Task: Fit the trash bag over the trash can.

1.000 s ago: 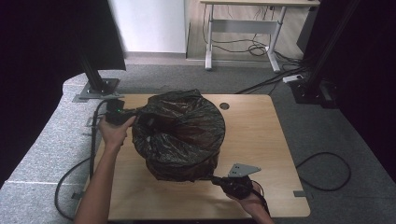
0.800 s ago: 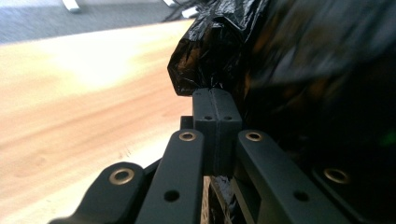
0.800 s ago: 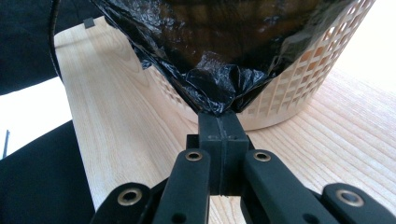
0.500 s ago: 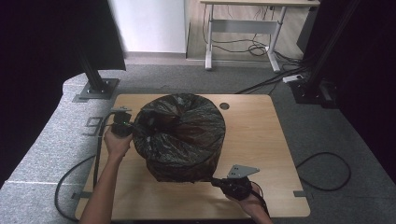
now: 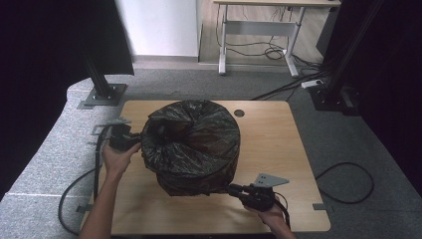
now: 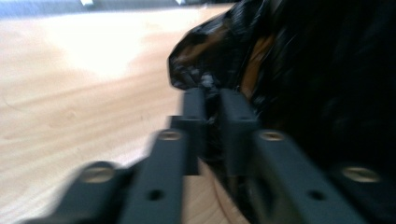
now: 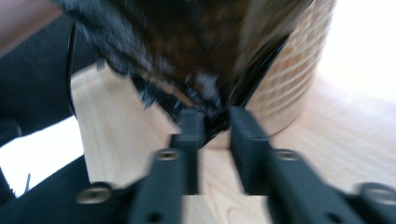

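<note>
so, bag: a black plastic bag (image 5: 191,144) covers a round basket in the middle of the wooden table (image 5: 278,144); its top is bunched and crinkled.
basket: a pale woven basket wall (image 7: 294,70) shows under the bag's lower edge in the right gripper view.
left gripper: the left gripper (image 5: 130,142) sits at the bag's left side, held by the left hand (image 5: 117,158).
left jaws: in the left gripper view they stand close together with a pinch of black plastic between them; the picture is blurred, but they look clamped on the bag.
right gripper: the right gripper (image 5: 233,188) lies low at the bag's near right edge, held by the right hand (image 5: 271,214).
right jaws: a narrow gap, with the bag's hem running down between them; gripping the plastic.
cables: a black cable (image 5: 74,186) trails off the table's left edge.
background: a desk frame (image 5: 259,30) stands on the floor beyond the table.
</note>
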